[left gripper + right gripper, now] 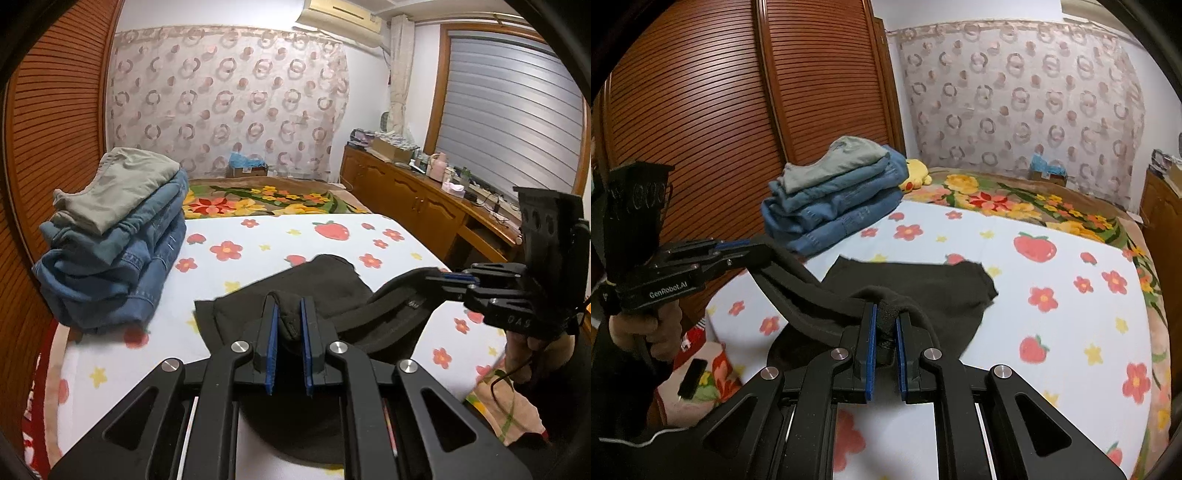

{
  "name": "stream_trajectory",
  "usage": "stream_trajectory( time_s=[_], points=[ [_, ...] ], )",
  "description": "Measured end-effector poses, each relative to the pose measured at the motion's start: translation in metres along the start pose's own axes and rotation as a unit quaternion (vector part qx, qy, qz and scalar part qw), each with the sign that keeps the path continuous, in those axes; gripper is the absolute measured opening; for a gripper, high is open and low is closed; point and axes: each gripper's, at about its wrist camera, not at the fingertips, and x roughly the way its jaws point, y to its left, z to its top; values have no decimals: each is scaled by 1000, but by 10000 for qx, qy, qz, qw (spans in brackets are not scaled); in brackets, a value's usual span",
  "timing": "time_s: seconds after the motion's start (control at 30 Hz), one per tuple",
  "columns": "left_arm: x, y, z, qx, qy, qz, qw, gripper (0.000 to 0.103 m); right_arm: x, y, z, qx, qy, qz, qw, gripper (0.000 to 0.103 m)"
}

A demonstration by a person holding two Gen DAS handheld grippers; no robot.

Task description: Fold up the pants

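Note:
Black pants [314,284] lie partly on the bed, with their near edge lifted off the sheet. My left gripper [289,314] is shut on a bunched fold of that edge. In the right wrist view the same black pants [923,288] spread toward the middle of the bed, and my right gripper [885,317] is shut on another bunch of the edge. The cloth stretches in a raised band between the two grippers. Each wrist view shows the other gripper off to the side, the right gripper [454,280] and the left gripper [738,245], each with black cloth in its tips.
A stack of folded pants [118,236], blue denim with a grey-green pair on top, sits at the bed's far left by the slatted wardrobe [701,110]. The white flowered sheet [1052,277] spreads right of the pants. A wooden cabinet [413,199] lines the right wall.

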Motion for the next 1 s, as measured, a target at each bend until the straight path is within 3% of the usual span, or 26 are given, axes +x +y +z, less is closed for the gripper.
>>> stream_trajectory(
  time_s=[0.27,0.53,0.7,0.8,0.93,1.0],
  points=[
    [39,24,12,-164,200,188,9995,12,38,-14,24,22,34,-120,9999,9],
    [84,39,9,-331,583,298,9973,12,100,-39,33,262,440,-322,9982,10],
    [93,41,5,-394,736,293,9961,13,117,-42,34,382,518,-393,9972,10],
    [90,42,1,-456,789,279,9954,21,123,-41,33,377,553,-478,9966,10],
    [82,40,-2,-376,755,348,9958,48,115,-40,31,455,487,-473,9967,13],
    [76,38,-5,-380,781,179,9961,48,109,-39,32,414,446,-493,9969,14]
  ],
)
